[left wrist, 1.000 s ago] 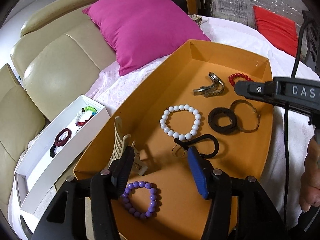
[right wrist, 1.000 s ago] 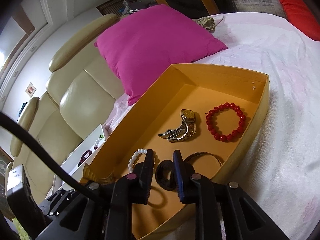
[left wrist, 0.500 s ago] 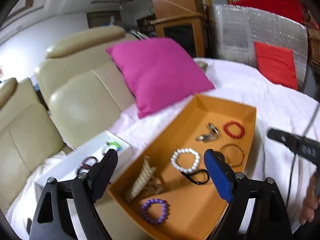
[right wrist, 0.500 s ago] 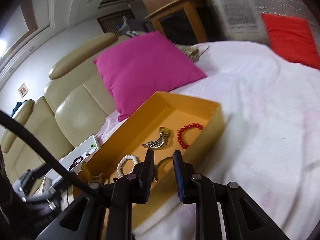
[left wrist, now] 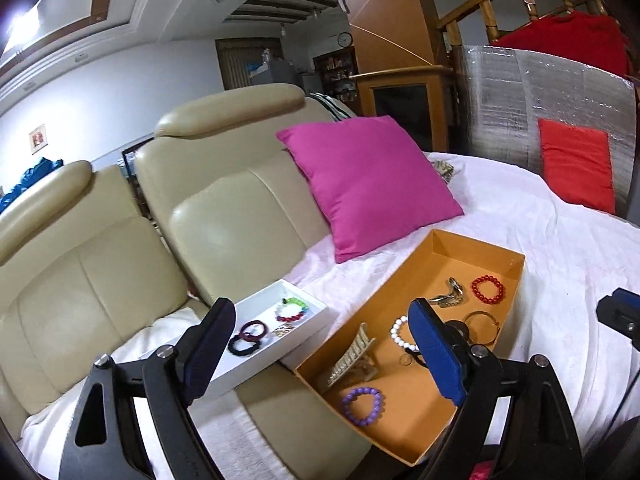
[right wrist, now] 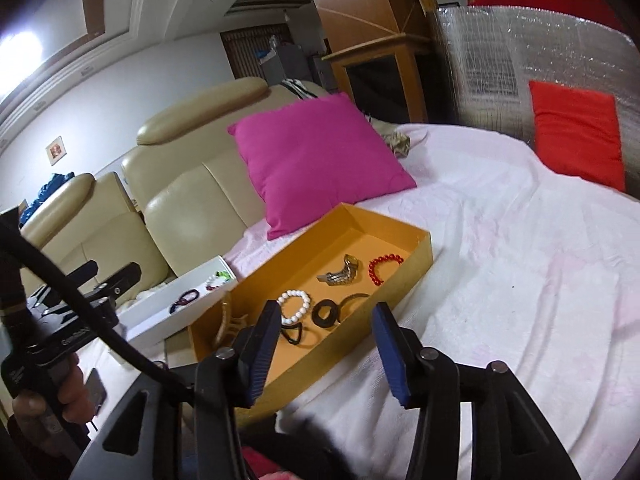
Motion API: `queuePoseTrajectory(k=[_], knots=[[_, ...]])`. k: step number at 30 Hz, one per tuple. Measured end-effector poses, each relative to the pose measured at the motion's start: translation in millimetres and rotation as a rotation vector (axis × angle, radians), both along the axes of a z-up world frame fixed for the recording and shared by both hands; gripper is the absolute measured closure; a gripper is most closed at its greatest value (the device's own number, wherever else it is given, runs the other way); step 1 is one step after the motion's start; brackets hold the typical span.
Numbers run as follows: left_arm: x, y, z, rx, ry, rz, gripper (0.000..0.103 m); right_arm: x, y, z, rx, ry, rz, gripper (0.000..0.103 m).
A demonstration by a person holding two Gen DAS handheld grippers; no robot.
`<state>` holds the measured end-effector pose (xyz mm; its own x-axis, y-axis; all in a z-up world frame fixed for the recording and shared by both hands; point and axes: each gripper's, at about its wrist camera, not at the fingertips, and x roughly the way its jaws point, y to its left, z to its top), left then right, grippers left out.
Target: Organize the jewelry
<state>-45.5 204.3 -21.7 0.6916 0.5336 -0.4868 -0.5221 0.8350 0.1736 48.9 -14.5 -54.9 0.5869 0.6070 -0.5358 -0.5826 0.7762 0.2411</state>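
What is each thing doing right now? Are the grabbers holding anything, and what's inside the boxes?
Left gripper: open, holding nothing.
Right gripper: jaws opening, nothing between them.
Orange box: no lid, jewelry lying inside.
White tray: open, a few bracelets and hair ties inside.
Purple bracelet: lying flat in the orange box.
Pink pillow: leaning on the sofa.

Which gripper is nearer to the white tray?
Left. The left gripper hangs open just above the white tray; the right gripper, its jaws opening and empty, is beyond the orange box.

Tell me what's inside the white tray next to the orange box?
The white tray holds a multicoloured bead bracelet, a dark red band, a black band and a small gold piece. Its near end is hidden behind the left fingers.
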Motion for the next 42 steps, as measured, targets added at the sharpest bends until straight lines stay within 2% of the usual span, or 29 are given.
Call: queuePoseTrajectory(k=[4, 15, 20, 24, 42], knots=[[-13.3, -6.9, 15.1, 0.006, -0.016, 0.004, 0.015, -22.2, -3.1, 20.5, 0.01, -0.02, 0.007, 0.048], [-54.3, -38.5, 55.6, 0.064, -0.075, -0.009, 0.014, -71.5, -14.7, 52.3, 0.063, -0.03, 0.017, 0.045], [-72.8, -51.9, 68.6, 0.096, -0.107, -0.004, 0.009, -93.3, -17.2, 63.1, 0.045, -0.059, 0.013, 0.041], [-82.0, -58.8, 73.5, 0.105, -0.121, -0.004, 0.007, -100.9, -16.8, 67.5, 0.036, -0.063, 0.003, 0.041], [-95.1, -59.6, 75.2, 0.057, -0.14, -0.036, 0.005, -109.0, -15.4, 71.1, 0.017, -0.063, -0.052, 0.041]])
